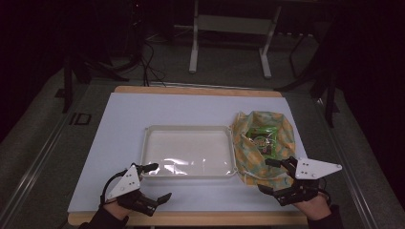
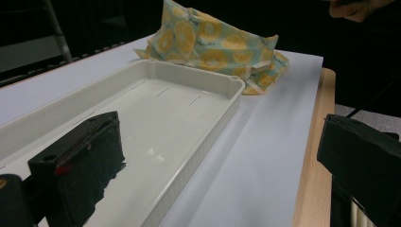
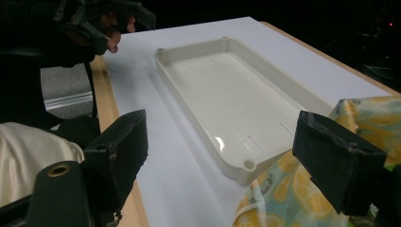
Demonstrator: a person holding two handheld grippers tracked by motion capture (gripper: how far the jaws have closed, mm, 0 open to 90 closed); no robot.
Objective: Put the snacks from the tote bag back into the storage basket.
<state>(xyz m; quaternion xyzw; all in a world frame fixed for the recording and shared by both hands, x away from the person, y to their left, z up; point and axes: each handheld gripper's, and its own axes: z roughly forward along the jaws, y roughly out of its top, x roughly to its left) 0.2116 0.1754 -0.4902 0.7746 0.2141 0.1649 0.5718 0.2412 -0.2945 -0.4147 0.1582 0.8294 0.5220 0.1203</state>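
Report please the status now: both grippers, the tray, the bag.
Left gripper open, at tray's near-left corner. Right gripper open, at the lemon-print bag. Tray empty, bag touching its right side. Nothing in the way.

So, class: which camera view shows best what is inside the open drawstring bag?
The high view: it looks down into the bag's open mouth, where a green packet lies. The left gripper view shows the bag's outer side only. The right gripper view catches a corner of its fabric behind a jaw.
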